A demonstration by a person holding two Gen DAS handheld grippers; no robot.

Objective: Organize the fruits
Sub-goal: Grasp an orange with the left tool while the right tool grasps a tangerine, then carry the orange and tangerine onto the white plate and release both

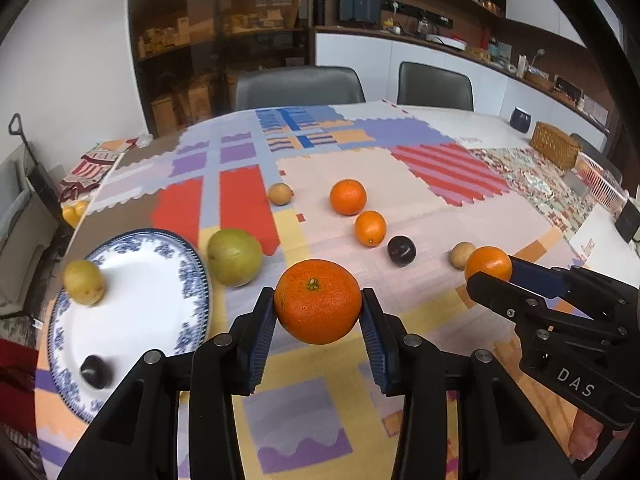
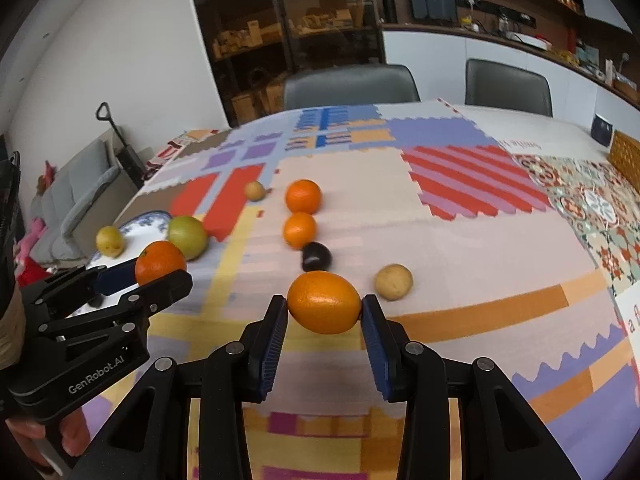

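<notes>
My left gripper is shut on a tangerine, held above the cloth just right of a blue-rimmed white plate. The plate holds a yellow fruit and a dark plum. My right gripper is shut on an orange, also lifted; it shows in the left wrist view. On the cloth lie a green fruit, two oranges, a dark plum and two small tan fruits.
A patchwork tablecloth covers the table. A wicker basket, a white wire basket and a dark pot stand at the far right. Two grey chairs stand behind the table.
</notes>
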